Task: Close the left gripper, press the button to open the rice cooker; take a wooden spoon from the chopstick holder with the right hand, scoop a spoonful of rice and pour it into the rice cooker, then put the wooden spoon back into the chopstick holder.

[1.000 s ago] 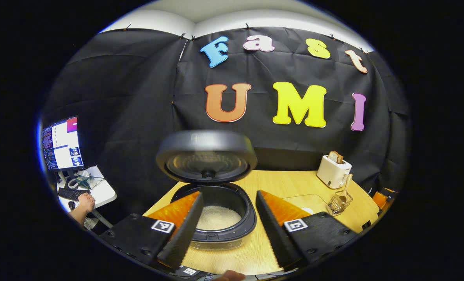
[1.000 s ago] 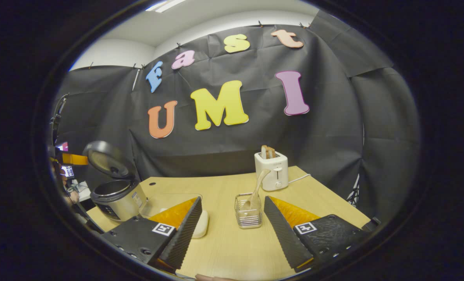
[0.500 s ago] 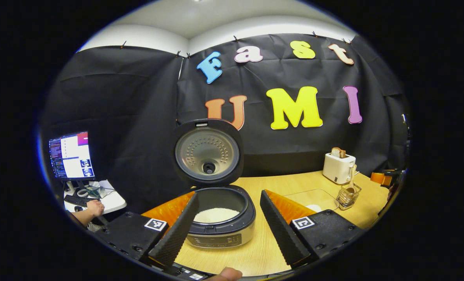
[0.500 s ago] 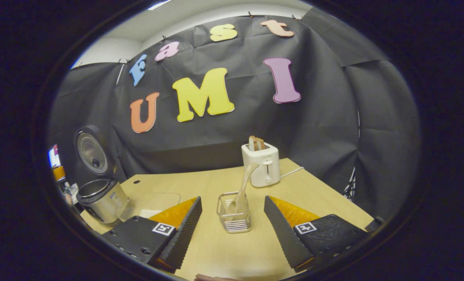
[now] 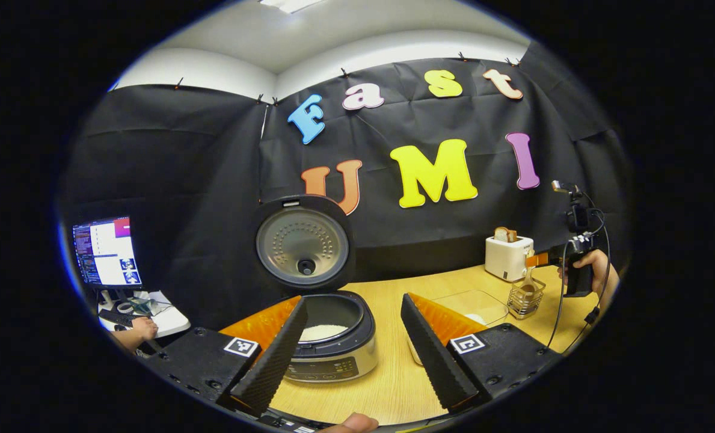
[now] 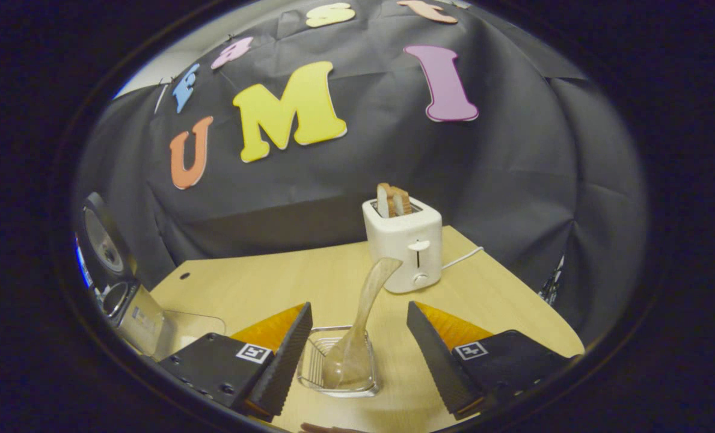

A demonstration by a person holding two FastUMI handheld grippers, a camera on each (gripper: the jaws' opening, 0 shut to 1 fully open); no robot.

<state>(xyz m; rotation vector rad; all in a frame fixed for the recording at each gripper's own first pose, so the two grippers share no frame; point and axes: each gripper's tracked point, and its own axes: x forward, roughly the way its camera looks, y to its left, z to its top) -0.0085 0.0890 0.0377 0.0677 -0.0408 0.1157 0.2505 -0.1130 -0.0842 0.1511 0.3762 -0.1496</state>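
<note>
Rice cooker [image 5: 327,337] stands lid-up; one wooden spoon [image 6: 363,313] leans in one chopstick holder [image 6: 333,373]; both grippers' jaws released, empty.

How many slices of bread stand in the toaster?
2: both slices of bread stand side by side in the toaster, at the table's far edge.

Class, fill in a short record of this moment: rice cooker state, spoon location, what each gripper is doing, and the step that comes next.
Rice cooker: lid up, rice in the pot
Wooden spoon: standing in the chopstick holder, handle leaning toward the toaster
Left gripper: jaws open, in front of the cooker, holding nothing
Right gripper: jaws open on either side of the spoon, not touching it
Next step, likely: close on the spoon handle and lift it out
</note>
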